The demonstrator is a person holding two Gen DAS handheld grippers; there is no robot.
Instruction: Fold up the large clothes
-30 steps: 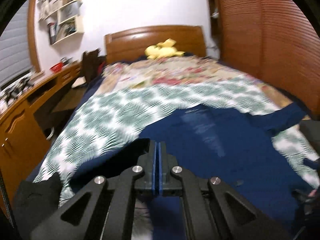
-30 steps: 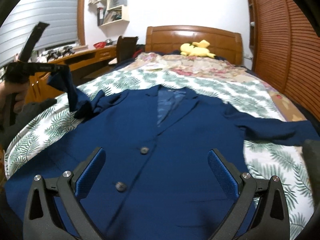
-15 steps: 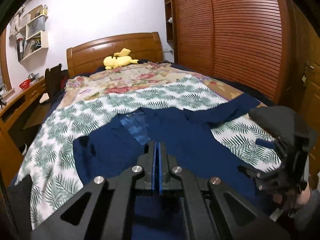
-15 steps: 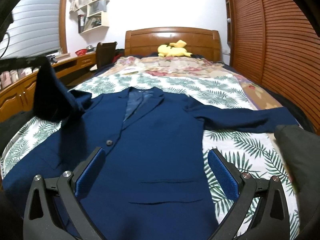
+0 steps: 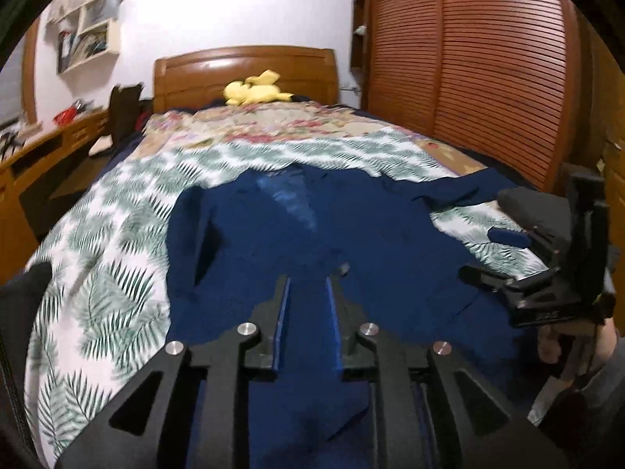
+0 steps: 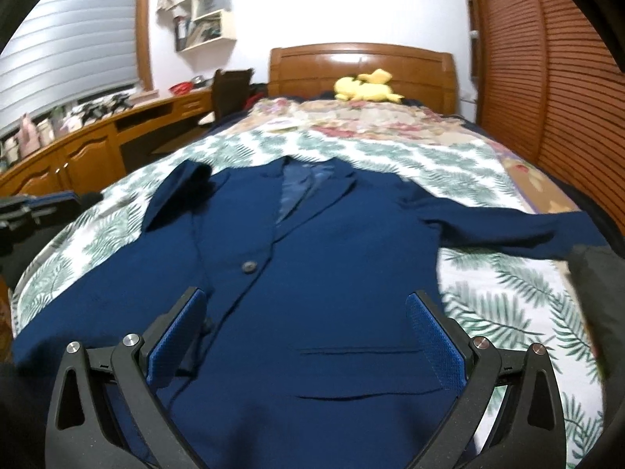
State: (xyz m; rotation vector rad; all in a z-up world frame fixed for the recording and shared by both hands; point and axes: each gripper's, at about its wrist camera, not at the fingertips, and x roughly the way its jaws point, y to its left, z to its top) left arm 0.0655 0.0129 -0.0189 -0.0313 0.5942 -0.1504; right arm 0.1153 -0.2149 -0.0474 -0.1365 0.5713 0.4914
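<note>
Right wrist view: a navy jacket (image 6: 312, 273) lies face up on the bed (image 6: 488, 312), over a leaf-print sheet. Its long axis runs from the near edge toward the headboard (image 6: 363, 66), collar at the far end, hem nearest the camera. One sleeve (image 6: 508, 230) stretches out flat to the right, across the bed. The other sleeve (image 6: 175, 195) is folded back at the left shoulder, its cuff end lying over the chest side. One button (image 6: 249, 266) shows near the middle of the front, with two pocket lines lower down. A yellow plush toy (image 6: 367, 86) sits at the headboard, well apart from the jacket.

The right gripper (image 6: 304, 336) hangs above the lower front of the jacket with its jaws spread wide and nothing between the pads.

Left wrist view: the left gripper (image 5: 306, 305) is low over the jacket's hem side. Its jaws have just been opening and now stand a little apart; blue cloth shows in the narrow gap, but the pads do not press on it. The right gripper shows at the right edge, held by a hand (image 5: 554, 346).
</note>
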